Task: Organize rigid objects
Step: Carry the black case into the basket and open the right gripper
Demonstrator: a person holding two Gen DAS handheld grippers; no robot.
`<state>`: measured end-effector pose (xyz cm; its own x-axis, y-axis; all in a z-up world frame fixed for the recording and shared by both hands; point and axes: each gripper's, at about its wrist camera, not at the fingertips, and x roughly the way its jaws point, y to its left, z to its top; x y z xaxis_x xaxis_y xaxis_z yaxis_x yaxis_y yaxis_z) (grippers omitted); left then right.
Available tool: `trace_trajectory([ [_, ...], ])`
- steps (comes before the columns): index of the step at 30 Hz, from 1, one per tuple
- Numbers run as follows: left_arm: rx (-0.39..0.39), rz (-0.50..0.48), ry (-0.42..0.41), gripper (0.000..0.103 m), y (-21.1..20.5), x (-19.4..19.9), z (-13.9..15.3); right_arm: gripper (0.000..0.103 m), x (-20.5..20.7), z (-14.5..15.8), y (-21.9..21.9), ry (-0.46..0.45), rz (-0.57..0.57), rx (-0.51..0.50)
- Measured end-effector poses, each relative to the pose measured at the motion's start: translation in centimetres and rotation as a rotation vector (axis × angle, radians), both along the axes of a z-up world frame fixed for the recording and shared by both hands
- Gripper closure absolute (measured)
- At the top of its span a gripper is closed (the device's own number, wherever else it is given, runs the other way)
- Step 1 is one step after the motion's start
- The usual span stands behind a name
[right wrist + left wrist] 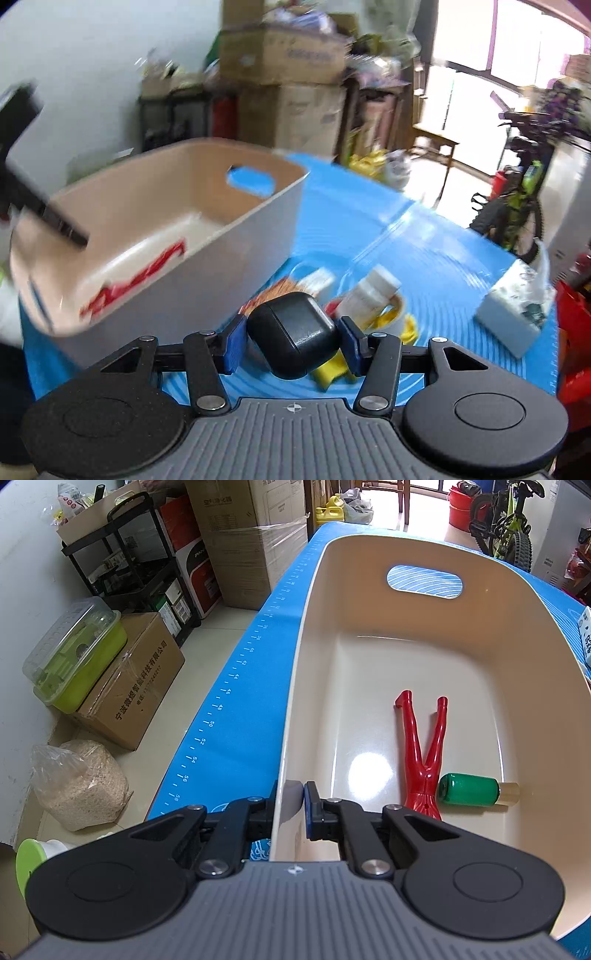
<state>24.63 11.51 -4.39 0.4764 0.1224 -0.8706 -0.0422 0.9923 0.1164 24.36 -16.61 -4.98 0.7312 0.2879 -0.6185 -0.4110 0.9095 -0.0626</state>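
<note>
On blue mat, left gripper clamped on bin rim, red toy and green bottle inside, right gripper gripping black case

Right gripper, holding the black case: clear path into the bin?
Probably yes. The right gripper holds the case beside the bin; top open, floor mostly bare. The left gripper clamps only the near rim.

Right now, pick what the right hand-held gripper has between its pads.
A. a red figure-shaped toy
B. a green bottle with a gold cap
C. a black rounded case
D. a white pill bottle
C. The right hand-held gripper has its blue pads on either side of the black rounded case, lifted above the blue mat, beside the beige bin.
</note>
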Motion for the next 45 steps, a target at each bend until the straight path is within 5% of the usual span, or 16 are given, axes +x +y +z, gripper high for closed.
trace_trajectory([
  [9,0.002,-0.004,0.0,0.091,0.1,0.0,0.1,0.045,0.3,4.9,1.5,-0.165,-0.09,0.116],
  [19,0.006,-0.009,0.0,0.091,0.1,0.0,0.1,0.045,1.6,6.0,7.7,-0.175,-0.082,0.097],
  [26,0.015,-0.014,-0.001,0.091,-0.2,0.0,0.2,0.045,2.3,5.4,10.9,-0.117,-0.076,0.084],
  [36,0.013,-0.014,-0.001,0.091,-0.2,0.0,0.1,0.045,2.8,1.8,16.2,0.045,0.035,-0.1],
  [45,0.015,-0.015,0.0,0.091,-0.3,0.0,0.1,0.045,3.6,-0.8,17.6,0.193,0.042,-0.159],
])
